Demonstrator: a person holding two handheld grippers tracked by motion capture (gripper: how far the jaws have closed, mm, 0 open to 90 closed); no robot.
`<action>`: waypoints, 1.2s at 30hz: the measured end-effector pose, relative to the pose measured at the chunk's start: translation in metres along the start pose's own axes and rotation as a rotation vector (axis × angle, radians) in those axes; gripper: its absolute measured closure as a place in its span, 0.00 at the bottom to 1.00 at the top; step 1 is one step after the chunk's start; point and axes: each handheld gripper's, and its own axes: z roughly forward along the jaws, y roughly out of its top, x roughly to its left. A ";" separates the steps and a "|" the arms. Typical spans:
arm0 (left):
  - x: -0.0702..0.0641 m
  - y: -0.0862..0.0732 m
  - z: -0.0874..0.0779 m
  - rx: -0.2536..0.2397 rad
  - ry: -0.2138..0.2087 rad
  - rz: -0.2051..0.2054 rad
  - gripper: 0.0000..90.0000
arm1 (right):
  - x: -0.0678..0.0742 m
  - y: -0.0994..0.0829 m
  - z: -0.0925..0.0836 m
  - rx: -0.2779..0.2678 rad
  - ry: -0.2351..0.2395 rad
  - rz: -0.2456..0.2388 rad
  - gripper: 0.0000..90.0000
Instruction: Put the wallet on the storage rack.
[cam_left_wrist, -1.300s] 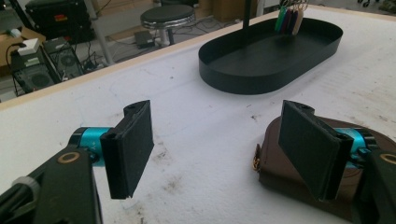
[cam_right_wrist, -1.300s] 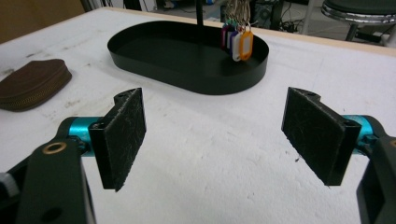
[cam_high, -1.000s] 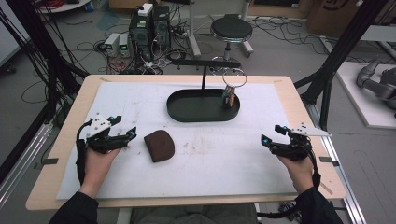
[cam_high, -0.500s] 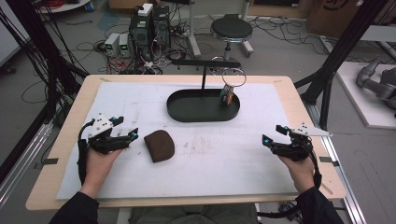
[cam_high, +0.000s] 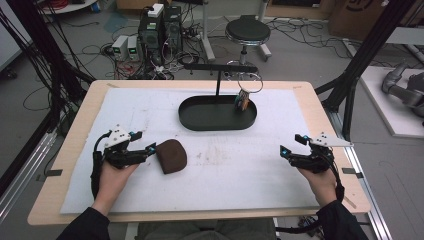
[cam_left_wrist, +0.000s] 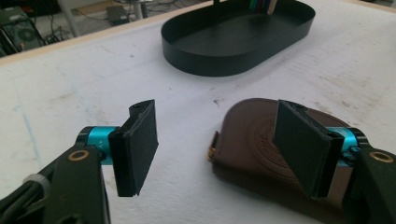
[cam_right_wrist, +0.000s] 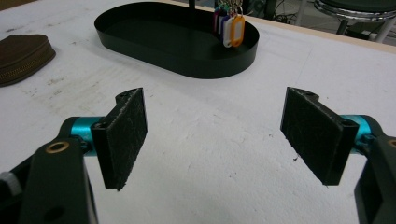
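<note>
A brown zipped pouch lies flat on the white mat, left of centre. My left gripper sits just left of it, held low and pointing at it. In the left gripper view the jaws stand wide and have just been closing a little. The pouch's near edge lies between them, and no pad presses on it. My right gripper rests at the right side of the mat, open, with nothing between its jaws.
A black oval tray stands at the back middle with a T-shaped stand. A key ring with coloured tags hangs from the stand over the tray's right end. Bare mat lies between the two grippers.
The left gripper has edged slightly right toward the pouch. The pouch, the tray and the right gripper have not moved.
</note>
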 end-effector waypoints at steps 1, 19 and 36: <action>-0.002 -0.001 0.002 0.014 0.002 -0.009 0.34 | 0.000 0.000 0.000 0.002 0.001 -0.001 0.26; 0.009 -0.015 0.026 0.134 0.025 -0.248 0.39 | 0.003 0.001 0.004 0.016 -0.002 -0.033 0.27; 0.008 -0.015 0.038 0.145 -0.046 -0.381 0.39 | 0.006 0.002 0.006 0.020 0.009 -0.048 0.27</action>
